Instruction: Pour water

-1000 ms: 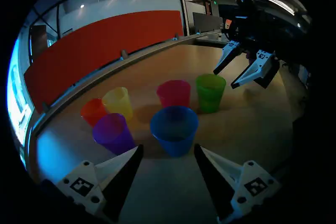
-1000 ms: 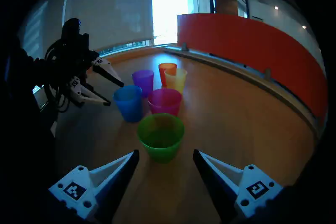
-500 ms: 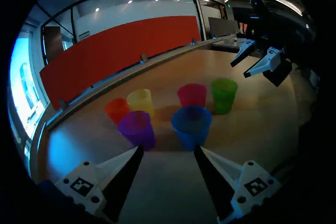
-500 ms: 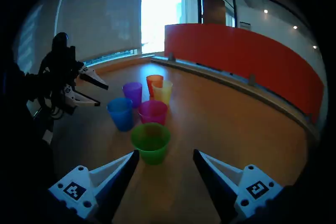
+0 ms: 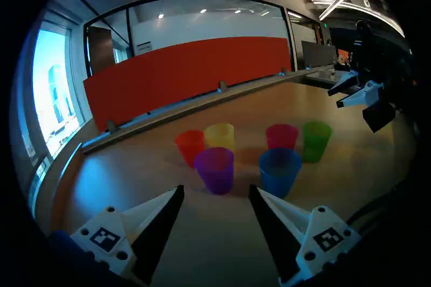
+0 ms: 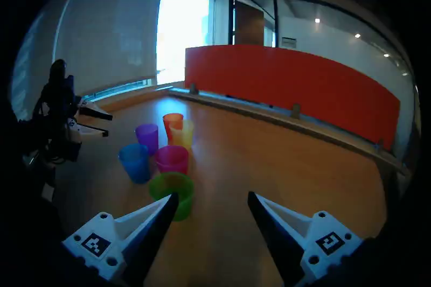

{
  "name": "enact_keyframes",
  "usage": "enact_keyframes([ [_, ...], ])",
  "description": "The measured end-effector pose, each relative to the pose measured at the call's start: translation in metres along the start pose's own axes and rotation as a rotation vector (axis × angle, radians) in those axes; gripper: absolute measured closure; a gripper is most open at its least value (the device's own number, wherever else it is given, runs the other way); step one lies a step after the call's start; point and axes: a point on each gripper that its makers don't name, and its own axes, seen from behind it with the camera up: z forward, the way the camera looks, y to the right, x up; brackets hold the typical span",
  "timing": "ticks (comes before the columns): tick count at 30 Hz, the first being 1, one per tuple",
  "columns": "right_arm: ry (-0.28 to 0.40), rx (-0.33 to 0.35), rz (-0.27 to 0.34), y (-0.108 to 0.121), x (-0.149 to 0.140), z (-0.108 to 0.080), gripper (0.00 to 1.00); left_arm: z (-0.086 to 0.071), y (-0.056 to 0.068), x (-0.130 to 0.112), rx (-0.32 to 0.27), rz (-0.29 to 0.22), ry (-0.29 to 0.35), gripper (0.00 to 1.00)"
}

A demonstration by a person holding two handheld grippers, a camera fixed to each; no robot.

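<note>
Cups with strip light, left gripper view; with blind, right.

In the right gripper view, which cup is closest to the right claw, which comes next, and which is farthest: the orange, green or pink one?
Counting out from the right claw:
1. Green cup: right by the tip of the claw's left finger.
2. Pink cup: just behind the green one.
3. Orange cup: at the far back of the group.
</note>
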Motion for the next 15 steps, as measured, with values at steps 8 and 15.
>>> enact_keyframes([
  [8,0.068,-0.090,0.037,0.013,0.007,0.003,0.00,-0.009,-0.017,0.003,0.078,-0.052,0.048,0.11],
  [15,0.138,-0.179,0.050,0.030,0.024,0.001,0.01,-0.015,-0.032,0.011,0.135,-0.096,0.097,0.11],
])
